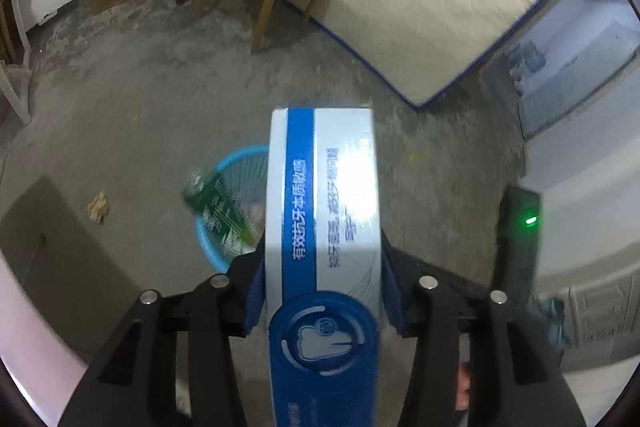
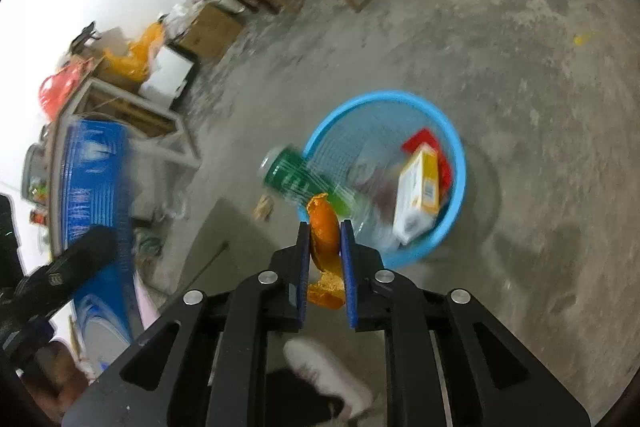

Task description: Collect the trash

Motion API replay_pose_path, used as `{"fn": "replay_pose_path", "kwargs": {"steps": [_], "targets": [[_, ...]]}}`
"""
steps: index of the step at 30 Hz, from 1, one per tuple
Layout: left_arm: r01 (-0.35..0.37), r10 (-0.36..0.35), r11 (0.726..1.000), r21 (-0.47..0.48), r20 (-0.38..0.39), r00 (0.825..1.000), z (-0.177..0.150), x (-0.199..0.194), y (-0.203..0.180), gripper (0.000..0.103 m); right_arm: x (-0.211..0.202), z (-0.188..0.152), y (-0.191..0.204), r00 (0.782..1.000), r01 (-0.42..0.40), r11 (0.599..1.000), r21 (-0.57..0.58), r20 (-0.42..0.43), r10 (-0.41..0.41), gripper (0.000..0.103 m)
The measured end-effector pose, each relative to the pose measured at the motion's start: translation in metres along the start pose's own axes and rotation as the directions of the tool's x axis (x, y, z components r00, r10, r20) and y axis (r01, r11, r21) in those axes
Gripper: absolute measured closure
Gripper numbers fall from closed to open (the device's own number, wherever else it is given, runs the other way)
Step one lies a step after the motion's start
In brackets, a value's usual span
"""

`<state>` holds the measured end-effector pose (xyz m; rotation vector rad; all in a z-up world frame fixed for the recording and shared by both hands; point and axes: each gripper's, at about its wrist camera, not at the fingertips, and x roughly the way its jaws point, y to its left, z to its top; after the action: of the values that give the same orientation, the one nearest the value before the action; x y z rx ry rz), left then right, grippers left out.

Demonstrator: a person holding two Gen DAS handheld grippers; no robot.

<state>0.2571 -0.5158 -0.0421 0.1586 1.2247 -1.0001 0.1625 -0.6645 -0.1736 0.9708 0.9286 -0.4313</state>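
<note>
Holding two items over one basket — one per gripper.
Left gripper (image 1: 322,267) clamps a blue-white box (image 1: 324,211); right gripper (image 2: 325,243) pinches an orange peel (image 2: 325,227) above the basket (image 2: 460,163) rim. Only the right view shows the contents: one green bottle (image 2: 296,175), one white-yellow carton (image 2: 416,195), one red pack (image 2: 420,139).
</note>
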Motion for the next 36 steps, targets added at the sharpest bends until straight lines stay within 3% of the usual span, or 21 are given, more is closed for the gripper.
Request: {"fn": "replay_pose_path", "kwargs": {"steps": [1,2,8,14,25,28,30,32,36], "targets": [[-0.008,0.008,1.000,-0.010,0.009,1.000,0.003,0.004,-0.001,0.038,0.007,0.006,-0.004,1.000,0.007,1.000,0.001,0.004,-0.007,0.062],[-0.020,0.020,1.000,-0.025,0.022,1.000,0.007,0.007,0.001,0.035,0.015,0.011,-0.007,1.000,0.021,1.000,0.002,0.010,-0.021,0.057],[-0.008,0.009,0.999,-0.044,0.021,1.000,-0.009,-0.001,0.020,0.035,0.058,0.009,-0.027,0.996,0.080,0.997,0.020,-0.035,-0.080,0.057],[-0.021,0.024,0.998,-0.059,0.053,0.998,-0.033,-0.032,0.044,0.035,0.054,0.000,-0.033,0.996,0.079,0.997,0.018,-0.036,-0.079,0.057],[-0.033,0.034,0.999,-0.009,0.172,0.985,-0.071,-0.108,0.043,0.034,0.012,-0.020,-0.033,0.998,0.063,0.998,-0.009,0.024,-0.063,0.057],[-0.052,0.046,0.998,0.019,0.240,0.970,-0.092,-0.144,0.039,0.024,-0.018,-0.042,-0.010,0.998,0.035,0.996,-0.083,0.056,-0.030,0.056],[-0.071,0.062,0.997,0.022,0.278,0.959,-0.109,-0.165,0.040,0.018,-0.050,-0.065,0.014,0.995,0.007,0.987,-0.158,0.098,0.008,0.049],[-0.109,0.103,0.994,0.001,0.316,0.943,-0.130,-0.187,0.044,0.009,-0.080,-0.090,0.040,0.988,0.009,0.971,-0.241,0.149,0.028,0.033],[-0.190,0.204,0.979,-0.077,0.375,0.904,-0.176,-0.224,0.052,0.006,-0.128,-0.144,0.086,0.971,0.040,0.916,-0.400,0.232,0.059,0.014]]}}
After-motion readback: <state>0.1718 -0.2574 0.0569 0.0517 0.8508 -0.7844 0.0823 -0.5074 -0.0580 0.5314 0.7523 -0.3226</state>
